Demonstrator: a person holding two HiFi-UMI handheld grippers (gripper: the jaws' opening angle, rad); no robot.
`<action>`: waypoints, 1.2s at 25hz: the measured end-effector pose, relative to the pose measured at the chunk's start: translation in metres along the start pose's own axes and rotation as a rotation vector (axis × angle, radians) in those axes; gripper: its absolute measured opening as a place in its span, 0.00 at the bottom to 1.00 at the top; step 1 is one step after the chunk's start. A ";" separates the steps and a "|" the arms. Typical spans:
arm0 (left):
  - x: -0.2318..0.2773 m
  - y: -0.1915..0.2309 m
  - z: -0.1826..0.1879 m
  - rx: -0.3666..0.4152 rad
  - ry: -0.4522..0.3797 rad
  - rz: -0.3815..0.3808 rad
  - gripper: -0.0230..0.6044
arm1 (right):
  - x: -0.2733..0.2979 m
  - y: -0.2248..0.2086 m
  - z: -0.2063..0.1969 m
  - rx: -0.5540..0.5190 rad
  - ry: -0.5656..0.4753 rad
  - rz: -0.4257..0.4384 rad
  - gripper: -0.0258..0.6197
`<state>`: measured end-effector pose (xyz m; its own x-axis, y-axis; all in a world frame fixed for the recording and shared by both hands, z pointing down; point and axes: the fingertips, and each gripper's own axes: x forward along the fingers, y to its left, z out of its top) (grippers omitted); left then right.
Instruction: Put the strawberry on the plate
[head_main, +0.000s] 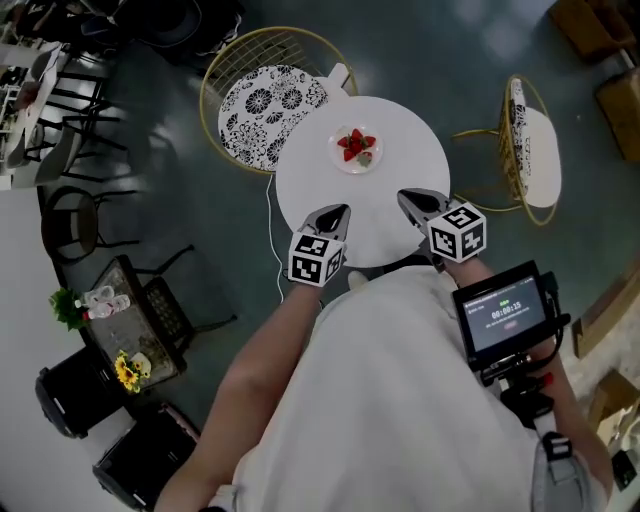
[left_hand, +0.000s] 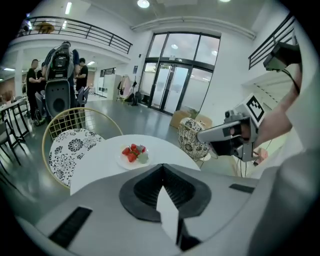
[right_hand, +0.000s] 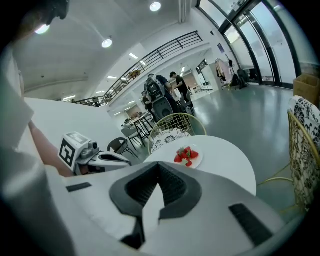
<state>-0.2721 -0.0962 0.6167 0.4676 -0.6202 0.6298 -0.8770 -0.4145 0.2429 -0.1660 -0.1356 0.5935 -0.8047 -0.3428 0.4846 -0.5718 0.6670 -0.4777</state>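
White round counter (head_main: 310, 185) carries plate (head_main: 339, 162) of strawberries (head_main: 355, 143); left hand-held gripper (head_main: 342, 210) and right hand-held gripper (head_main: 404, 198) both clenched, empty, above its near edge.

1. We make out a line of white digits on the screen (head_main: 503, 313), like a timer; it looks like 00:00:15, though we cannot be sure
2. We see black-and-white square code markers on the left gripper (head_main: 343, 211) and the right gripper (head_main: 404, 198)

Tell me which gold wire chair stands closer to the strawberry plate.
The left chair, pushed up against the table; the right chair stands apart from it.
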 end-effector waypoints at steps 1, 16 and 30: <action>-0.008 -0.002 0.000 -0.005 -0.018 -0.001 0.05 | -0.002 0.007 0.000 -0.011 -0.005 0.004 0.05; -0.109 -0.020 -0.013 -0.016 -0.184 0.010 0.05 | -0.052 0.083 0.000 -0.097 -0.116 0.017 0.05; -0.086 -0.029 -0.016 0.022 -0.146 -0.050 0.05 | -0.056 0.068 -0.013 -0.061 -0.133 -0.023 0.05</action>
<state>-0.2885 -0.0204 0.5677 0.5228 -0.6883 0.5030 -0.8505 -0.4608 0.2534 -0.1574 -0.0622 0.5437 -0.8078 -0.4404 0.3917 -0.5829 0.6955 -0.4202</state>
